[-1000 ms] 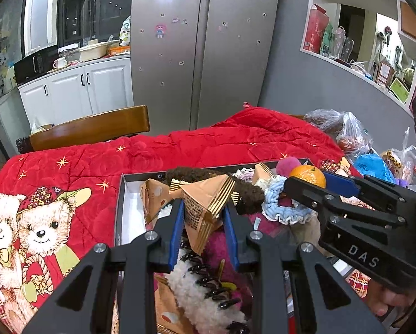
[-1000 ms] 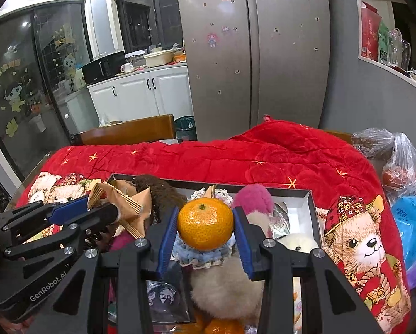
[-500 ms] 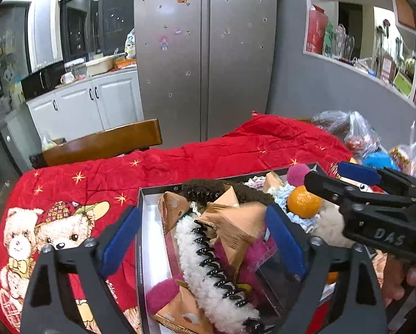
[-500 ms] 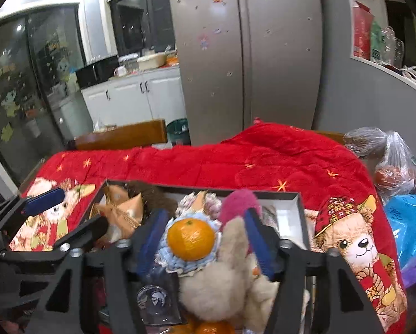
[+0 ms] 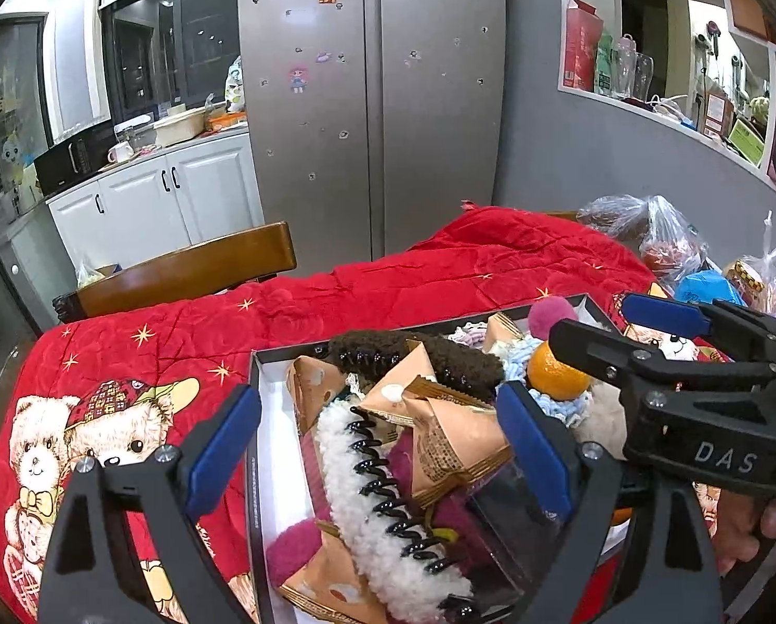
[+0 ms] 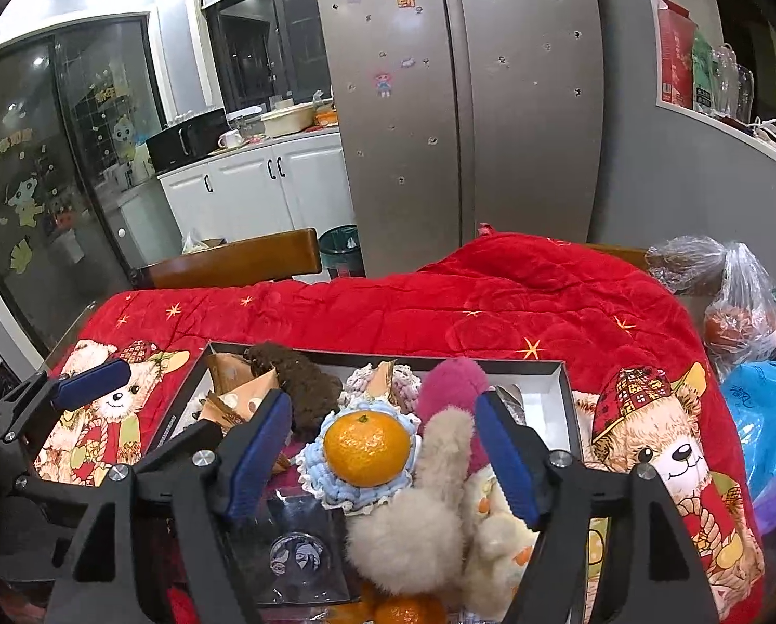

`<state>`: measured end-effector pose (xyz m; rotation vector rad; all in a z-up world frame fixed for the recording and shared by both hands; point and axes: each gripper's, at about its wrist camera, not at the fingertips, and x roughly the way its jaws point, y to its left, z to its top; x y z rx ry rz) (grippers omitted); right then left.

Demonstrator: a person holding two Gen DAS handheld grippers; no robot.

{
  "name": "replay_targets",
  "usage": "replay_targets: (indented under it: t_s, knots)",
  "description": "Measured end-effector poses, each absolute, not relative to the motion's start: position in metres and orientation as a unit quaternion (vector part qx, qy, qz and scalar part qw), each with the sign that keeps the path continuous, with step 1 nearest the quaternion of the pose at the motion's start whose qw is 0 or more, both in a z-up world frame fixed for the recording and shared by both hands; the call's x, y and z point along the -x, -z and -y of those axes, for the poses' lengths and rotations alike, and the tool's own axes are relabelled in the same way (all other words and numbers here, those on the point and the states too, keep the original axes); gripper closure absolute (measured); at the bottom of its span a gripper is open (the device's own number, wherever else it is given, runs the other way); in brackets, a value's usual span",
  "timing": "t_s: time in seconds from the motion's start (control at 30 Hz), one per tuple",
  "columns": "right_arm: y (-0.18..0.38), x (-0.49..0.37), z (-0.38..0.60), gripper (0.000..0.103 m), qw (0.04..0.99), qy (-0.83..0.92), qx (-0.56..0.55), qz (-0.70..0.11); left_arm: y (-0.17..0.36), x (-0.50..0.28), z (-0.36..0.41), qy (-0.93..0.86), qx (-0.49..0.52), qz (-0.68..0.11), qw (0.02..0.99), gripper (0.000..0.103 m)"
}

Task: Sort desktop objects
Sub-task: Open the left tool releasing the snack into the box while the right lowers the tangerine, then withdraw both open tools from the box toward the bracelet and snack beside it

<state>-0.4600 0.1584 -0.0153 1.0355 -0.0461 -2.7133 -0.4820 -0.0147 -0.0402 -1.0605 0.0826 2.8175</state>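
The right gripper (image 5: 647,333) body, seen at right in the left wrist view, bears white lettering "DAS". Fridge (image 6: 460,104) stickers and package print are illegible.

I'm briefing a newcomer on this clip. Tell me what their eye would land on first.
First the tangerine, bright orange on a blue crocheted scrunchie atop the crammed box, between the right gripper's open fingers, untouched. Next the red bear-print quilt spread under everything. In the left wrist view, a white fuzzy hair clip with black teeth lies among tan snack packets between the left gripper's wide-open fingers.
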Motion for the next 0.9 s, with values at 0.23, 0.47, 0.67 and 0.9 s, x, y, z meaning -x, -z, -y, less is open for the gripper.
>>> replay_targets:
  t_s: [0.23, 0.47, 0.67, 0.9]
  knots:
    - [0.014, 0.459, -0.16, 0.028, 0.119, 0.928, -0.353, 0.018, 0.037, 0.479, 0.017, -0.935, 0.348, -0.024, 0.067, 0.01]
    - [0.008, 0.454, -0.161, 0.028, 0.123, 0.93, -0.346, 0.02, 0.029, 0.475, 0.018, -0.937, 0.343, -0.02, 0.07, 0.01]
    - [-0.008, 0.442, -0.162, 0.028, 0.128, 0.933, -0.335, 0.018, 0.006, 0.456, 0.017, -0.94, 0.331, -0.012, 0.08, 0.01]
    - [-0.042, 0.394, -0.17, 0.028, 0.132, 0.942, -0.307, 0.021, -0.028, 0.39, 0.023, -0.949, 0.303, -0.019, 0.085, 0.01]
